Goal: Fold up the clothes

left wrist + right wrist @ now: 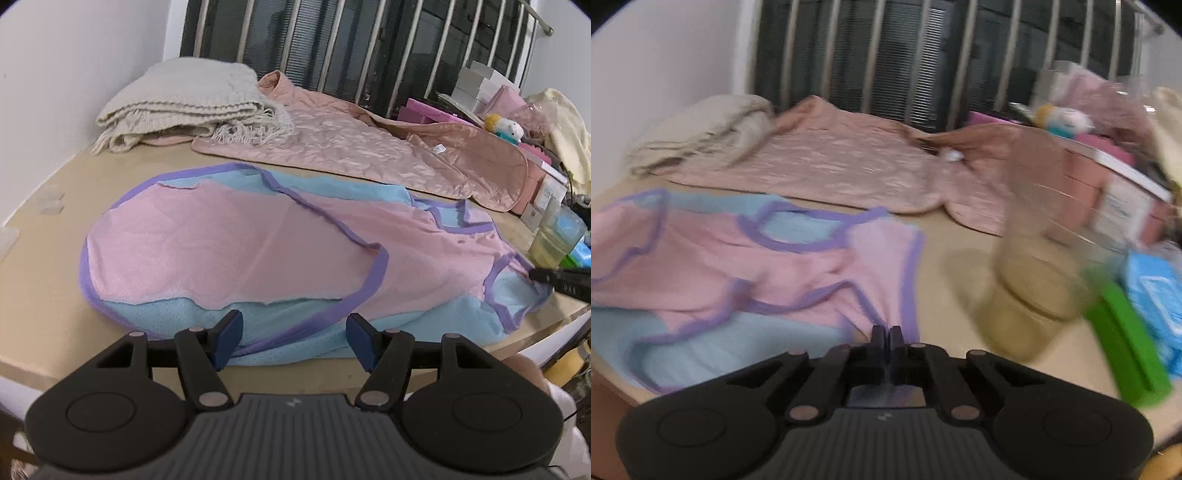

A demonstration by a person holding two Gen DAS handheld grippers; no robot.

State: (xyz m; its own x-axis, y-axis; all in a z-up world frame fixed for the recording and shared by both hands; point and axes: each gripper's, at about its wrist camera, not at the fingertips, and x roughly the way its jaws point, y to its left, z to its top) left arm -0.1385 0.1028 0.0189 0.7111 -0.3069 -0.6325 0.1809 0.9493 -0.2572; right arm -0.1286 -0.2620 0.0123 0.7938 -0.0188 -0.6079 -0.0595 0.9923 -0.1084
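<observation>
A pink and light-blue sleeveless top with purple trim [236, 251] lies spread on the tan table [66, 177]. My left gripper [293, 339] is open, its blue pads just above the top's near blue edge, holding nothing. My right gripper [886, 341] is shut on the top's pink shoulder strap [886, 295]. In the left wrist view its dark tip [546, 277] shows at the garment's right end. The same top [746, 266] fills the left of the blurred right wrist view.
A folded beige knit blanket [184, 103] and a pink quilted jacket [351, 151] lie at the back. A clear glass jar [1045, 266], a green object [1126, 339], a blue pack [1156, 295], boxes and toys [506, 129] crowd the right side. Window bars stand behind.
</observation>
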